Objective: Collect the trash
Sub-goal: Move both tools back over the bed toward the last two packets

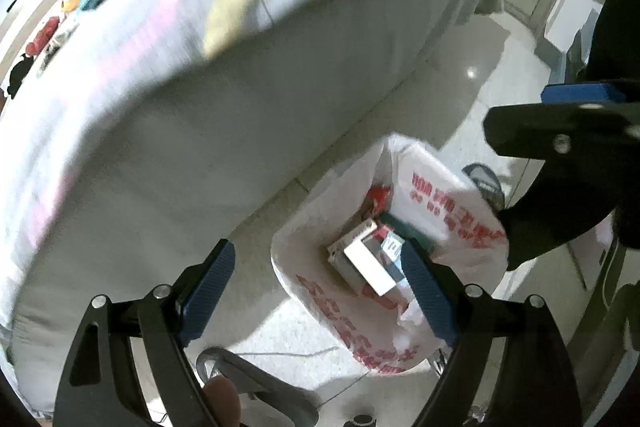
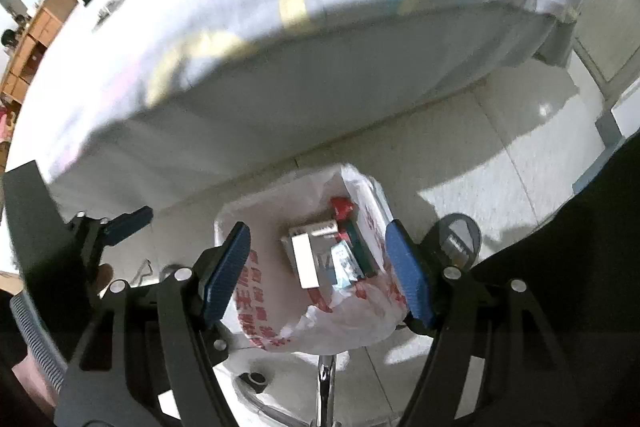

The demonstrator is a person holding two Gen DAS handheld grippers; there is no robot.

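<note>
Both sets of jaws stand apart with nothing pressed between the pads. The left gripper (image 1: 316,291) is spread wide and empty; the right gripper (image 2: 318,273) is open, narrower, and likewise empty.

Finding: the trash bag (image 1: 448,203), white plastic with red print, sits open-mouthed on the floor (image 1: 472,95) beside the bed (image 1: 224,131), roughly at five o'clock in the left wrist view and at six o'clock in the right. Inside lie a white box (image 2: 306,261), a red wrapper (image 2: 342,207) at its twelve o'clock, and a small blue-green packet (image 2: 346,265) at its three o'clock. Small items, toys among them, lie along the far side of the bed at ten to eleven o'clock; blur prevents identifying any as trash.

Pose: both grippers point steeply downward over the bag, side by side; the right gripper's finger shows at three o'clock in the left view.

Assessment: a deposit appears complete. Recommended practice for the next pickup: clear the bag rim without snagging the plastic, keep the jaws open on approach, and close only once an item lies squarely between the pads.
</note>
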